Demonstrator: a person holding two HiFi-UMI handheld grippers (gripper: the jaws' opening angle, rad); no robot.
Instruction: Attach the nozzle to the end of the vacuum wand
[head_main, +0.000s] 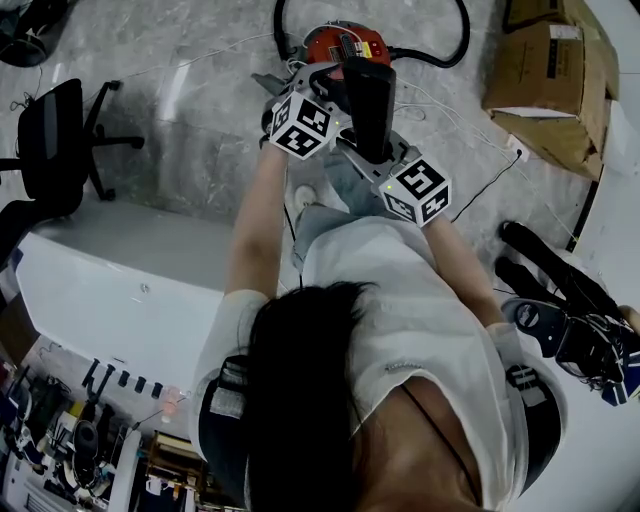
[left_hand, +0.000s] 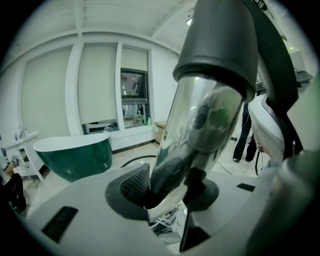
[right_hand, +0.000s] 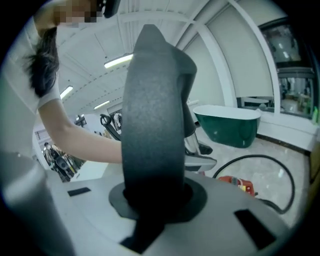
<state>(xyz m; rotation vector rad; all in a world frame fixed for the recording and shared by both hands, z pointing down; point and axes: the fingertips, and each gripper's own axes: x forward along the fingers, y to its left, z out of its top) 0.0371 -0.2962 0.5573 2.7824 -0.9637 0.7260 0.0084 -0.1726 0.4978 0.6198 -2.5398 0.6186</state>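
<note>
My left gripper (left_hand: 167, 195) clamped on chrome wand (left_hand: 197, 125), my right gripper (right_hand: 157, 197) grasping dark nozzle (right_hand: 152, 125), nozzle sleeved over wand end, red vacuum (head_main: 345, 42) on floor

In front of the vacuum cleaner (head_main: 325, 45), the nozzle (head_main: 370, 105) hides the tips of the left tongs (left_hand: 170, 192) and right tongs (right_hand: 155, 200) from the head view and covers the cleaner's near side. Behind the cleaner, its hose (head_main: 463, 35) is cut off by the top edge.
</note>
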